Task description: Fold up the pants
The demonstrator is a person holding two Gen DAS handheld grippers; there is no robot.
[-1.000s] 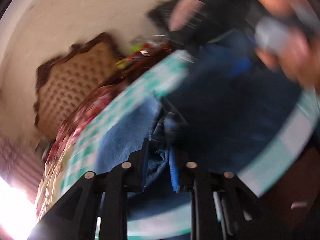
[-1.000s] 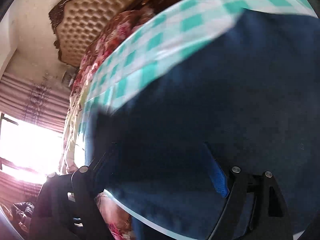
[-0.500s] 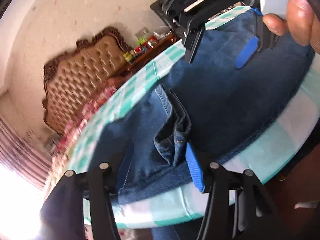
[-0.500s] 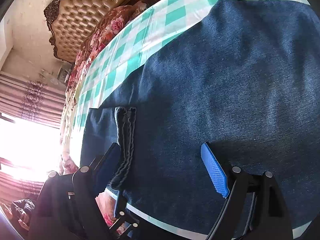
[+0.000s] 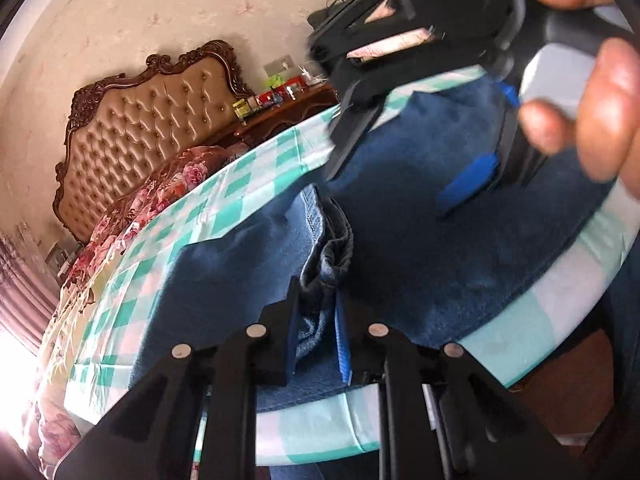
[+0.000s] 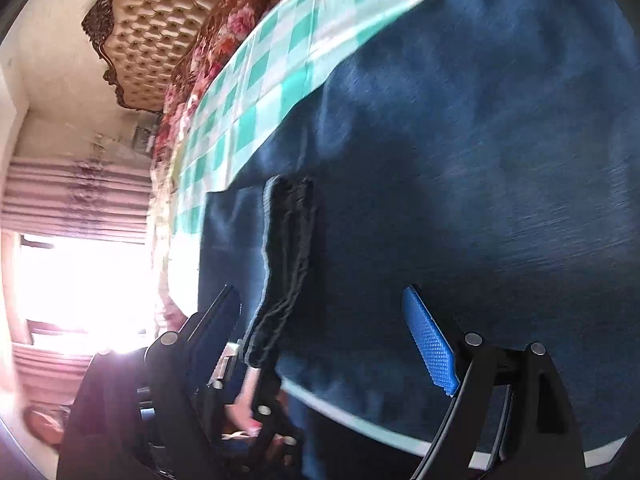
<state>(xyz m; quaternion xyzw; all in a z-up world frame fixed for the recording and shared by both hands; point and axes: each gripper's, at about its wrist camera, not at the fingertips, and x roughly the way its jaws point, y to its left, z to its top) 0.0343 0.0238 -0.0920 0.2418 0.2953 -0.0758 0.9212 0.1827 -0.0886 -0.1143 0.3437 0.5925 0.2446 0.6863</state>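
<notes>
The dark blue denim pants (image 5: 420, 248) lie spread over the teal-checked tablecloth (image 5: 224, 200), filling the space ahead of both tools. A bunched, paler seam fold runs forward from the left gripper (image 5: 316, 332), which seems pinched onto it. The right gripper (image 6: 332, 332) hovers spread wide above the denim.

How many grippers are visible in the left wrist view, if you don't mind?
2. The left gripper is at bottom centre, pinching the jeans; the right gripper, hand-held, hovers open over them at upper right.
</notes>
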